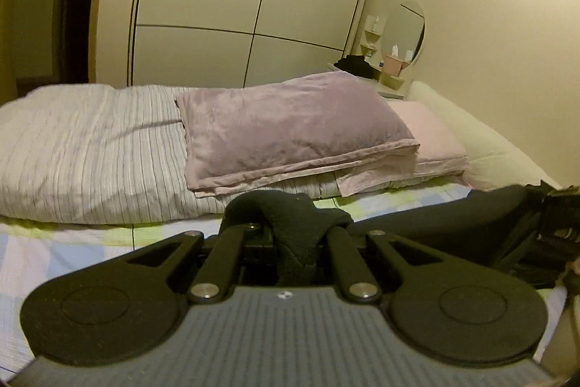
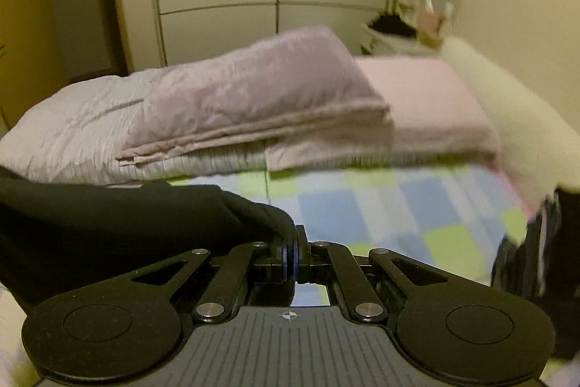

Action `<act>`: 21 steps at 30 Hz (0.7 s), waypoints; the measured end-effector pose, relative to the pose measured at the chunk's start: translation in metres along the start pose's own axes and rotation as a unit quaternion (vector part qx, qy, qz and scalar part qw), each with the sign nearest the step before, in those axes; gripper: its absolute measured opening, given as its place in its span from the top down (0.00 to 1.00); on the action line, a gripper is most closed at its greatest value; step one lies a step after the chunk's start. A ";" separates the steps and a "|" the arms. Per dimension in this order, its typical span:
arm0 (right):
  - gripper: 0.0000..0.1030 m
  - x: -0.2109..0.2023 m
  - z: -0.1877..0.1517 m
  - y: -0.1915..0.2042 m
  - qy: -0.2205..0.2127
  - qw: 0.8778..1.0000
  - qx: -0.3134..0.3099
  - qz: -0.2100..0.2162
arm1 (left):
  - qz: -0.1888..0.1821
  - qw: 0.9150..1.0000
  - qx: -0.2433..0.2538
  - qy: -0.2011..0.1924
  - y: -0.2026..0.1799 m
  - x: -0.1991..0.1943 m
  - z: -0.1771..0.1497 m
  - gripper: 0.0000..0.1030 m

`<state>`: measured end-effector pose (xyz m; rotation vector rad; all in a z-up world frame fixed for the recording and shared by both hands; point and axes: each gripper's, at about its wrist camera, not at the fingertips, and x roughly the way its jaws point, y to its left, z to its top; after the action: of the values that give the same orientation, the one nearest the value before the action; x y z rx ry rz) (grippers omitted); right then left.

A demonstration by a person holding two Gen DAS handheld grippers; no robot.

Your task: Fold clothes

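Observation:
A black garment (image 1: 453, 216) hangs stretched above the bed between my two grippers. In the left wrist view my left gripper (image 1: 293, 227) is shut on one end of it, and a fold of the cloth drapes over the fingertips and hides them. The cloth runs off to the right towards a dark, blurred piece of hardware at the frame edge. In the right wrist view my right gripper (image 2: 291, 242) is shut, its blue-edged pads pinching the rim of the black garment (image 2: 127, 223), which trails away to the left.
Below lies a bed with a checked blue, green and white sheet (image 2: 362, 205). Behind it are a striped duvet (image 1: 90, 151), a lilac pillow (image 1: 290, 126) and a pink pillow (image 1: 431, 133). A wardrobe (image 1: 235, 6) and a nightstand with a round mirror (image 1: 404, 28) stand beyond. A dark blurred shape (image 2: 525, 260) is at right.

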<state>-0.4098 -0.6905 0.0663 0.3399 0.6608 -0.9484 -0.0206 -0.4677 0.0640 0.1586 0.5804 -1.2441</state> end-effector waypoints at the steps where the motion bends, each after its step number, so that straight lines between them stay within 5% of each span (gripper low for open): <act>1: 0.99 -0.002 -0.003 -0.005 -0.005 1.000 -0.001 0.000 | 0.003 1.000 0.003 0.000 -0.005 -0.003 -0.003 0.95; 9: 0.99 -0.071 -0.037 -0.021 -0.034 0.997 0.061 -0.017 | -0.004 0.999 0.043 -0.026 -0.033 -0.042 -0.022 0.95; 21: 0.99 -0.267 -0.065 0.048 -0.207 0.963 0.115 -0.125 | -0.062 0.981 0.143 -0.113 -0.053 -0.192 -0.030 0.95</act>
<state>-0.5033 -0.4594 0.1916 0.2540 0.2092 -1.2980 -0.1175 -0.3108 0.1444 0.2214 0.2150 -1.4418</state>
